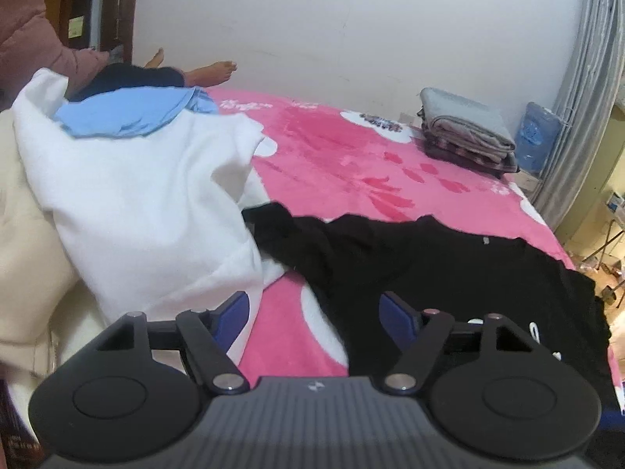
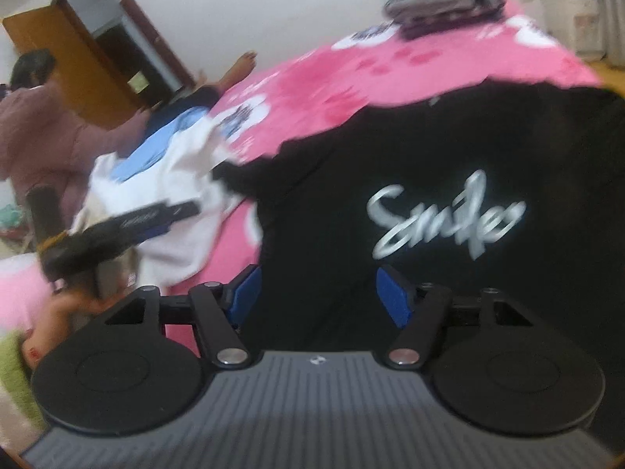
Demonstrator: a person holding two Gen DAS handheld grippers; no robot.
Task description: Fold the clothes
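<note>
Both claws (image 1: pixel 312 312) (image 2: pixel 316 293) gape empty above black shirt (image 2: pixel 429 148); white garment (image 1: pixel 148 203) crowds its sleeve.

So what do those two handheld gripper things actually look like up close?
Both match: the left gripper and right gripper each have a ribbed grey body with a small white logo, two round black discs, black linkage arms with silver pins, and blue-padded fingers.
</note>
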